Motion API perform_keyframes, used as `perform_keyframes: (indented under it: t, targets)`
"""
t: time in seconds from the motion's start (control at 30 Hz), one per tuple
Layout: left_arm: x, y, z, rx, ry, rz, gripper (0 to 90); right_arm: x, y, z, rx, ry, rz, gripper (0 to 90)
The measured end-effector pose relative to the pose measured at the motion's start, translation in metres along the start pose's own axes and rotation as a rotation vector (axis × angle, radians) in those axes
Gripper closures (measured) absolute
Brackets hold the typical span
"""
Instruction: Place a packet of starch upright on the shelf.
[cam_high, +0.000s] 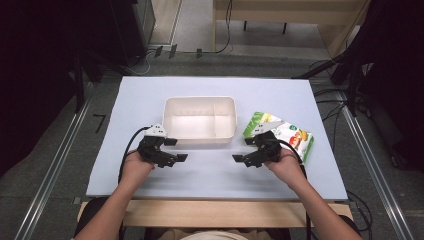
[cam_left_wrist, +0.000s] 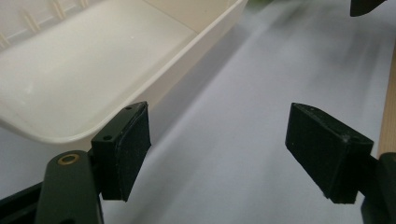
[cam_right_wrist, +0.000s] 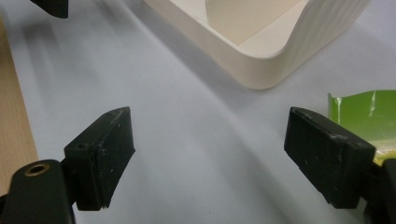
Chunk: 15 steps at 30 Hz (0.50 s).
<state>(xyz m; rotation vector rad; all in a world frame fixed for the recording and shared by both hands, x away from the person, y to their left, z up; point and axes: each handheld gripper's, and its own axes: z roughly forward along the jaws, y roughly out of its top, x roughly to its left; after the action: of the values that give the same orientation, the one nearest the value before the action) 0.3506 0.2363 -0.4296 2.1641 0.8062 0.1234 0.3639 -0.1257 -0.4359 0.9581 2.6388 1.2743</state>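
Both claws, left claw and right claw, gape wide and empty; snack bag lies at the white tray's three o'clock, not yet packed.

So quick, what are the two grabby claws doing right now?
Left gripper: open, holding nothing, beside the cream plastic tray.
Right gripper: open, holding nothing, near the green snack packet.

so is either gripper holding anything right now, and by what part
Nothing is held. The left gripper and the right gripper both have open jaws over bare table; the snack bag lies untouched.
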Motion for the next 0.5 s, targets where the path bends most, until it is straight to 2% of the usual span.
perform_keyframes:
  t: [0.17, 0.5]
  targets:
    - [-0.0011, 0.0010, 0.0016, 0.016, 0.000, 0.004, 22.8, -0.0009, -0.0001, -0.0010, -0.005, -0.005, -0.004, 16.2]
    - [-0.0010, 0.0007, 0.0013, 0.003, -0.003, 0.005, 22.7, -0.0005, -0.0030, 0.0010, 0.007, 0.009, 0.005, 15.9]
